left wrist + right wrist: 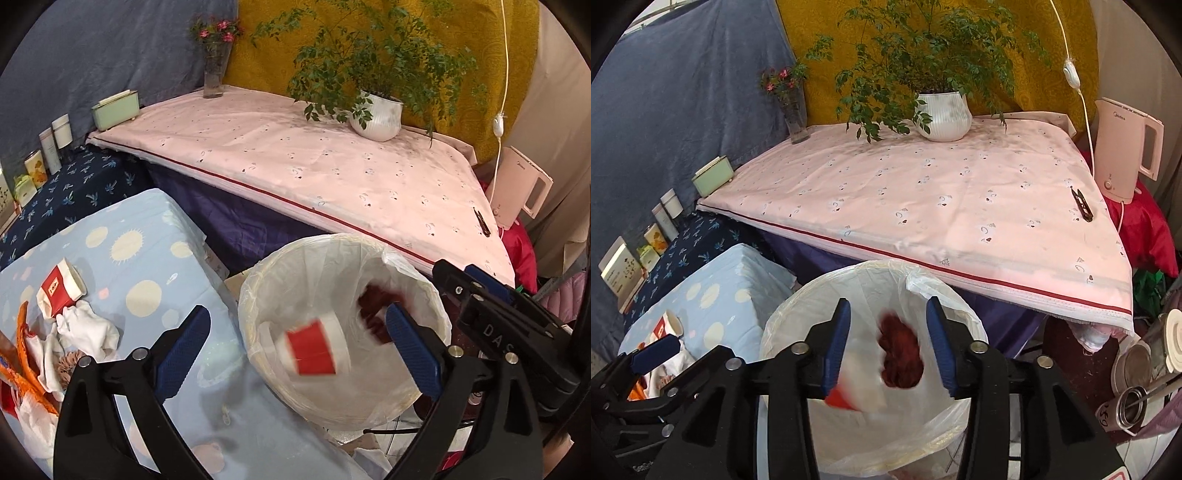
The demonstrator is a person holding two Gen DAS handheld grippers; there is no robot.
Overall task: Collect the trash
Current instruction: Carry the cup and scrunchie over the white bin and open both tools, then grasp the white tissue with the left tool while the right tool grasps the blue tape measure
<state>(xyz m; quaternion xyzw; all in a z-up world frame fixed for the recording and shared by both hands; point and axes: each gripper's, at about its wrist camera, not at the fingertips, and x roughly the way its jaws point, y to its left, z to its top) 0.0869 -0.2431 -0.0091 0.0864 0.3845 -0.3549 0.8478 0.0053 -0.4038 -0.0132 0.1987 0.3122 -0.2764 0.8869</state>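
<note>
A white trash bin with a plastic liner (258,295) (783,325) stands between the blue table and the pink table. A red and white paper cup (314,349) (846,398) is blurred in mid-air inside the bin mouth. A dark red crumpled piece (373,306) (899,356) is also blurred inside the bin. My left gripper (299,343) is open over the bin, empty. My right gripper (888,345) is open above the bin, empty; it also shows in the left wrist view (491,306). More trash lies on the blue table: a red and white cup (61,286), white tissues (86,328) and an orange wrapper (26,354).
A blue cloth table (147,266) sits left of the bin. A pink cloth table (923,192) behind holds a potted plant (942,114), a flower vase (794,114), a green box (713,177) and a black clip (1080,203). A pink kettle (1123,147) stands right. Jars (1134,402) stand lower right.
</note>
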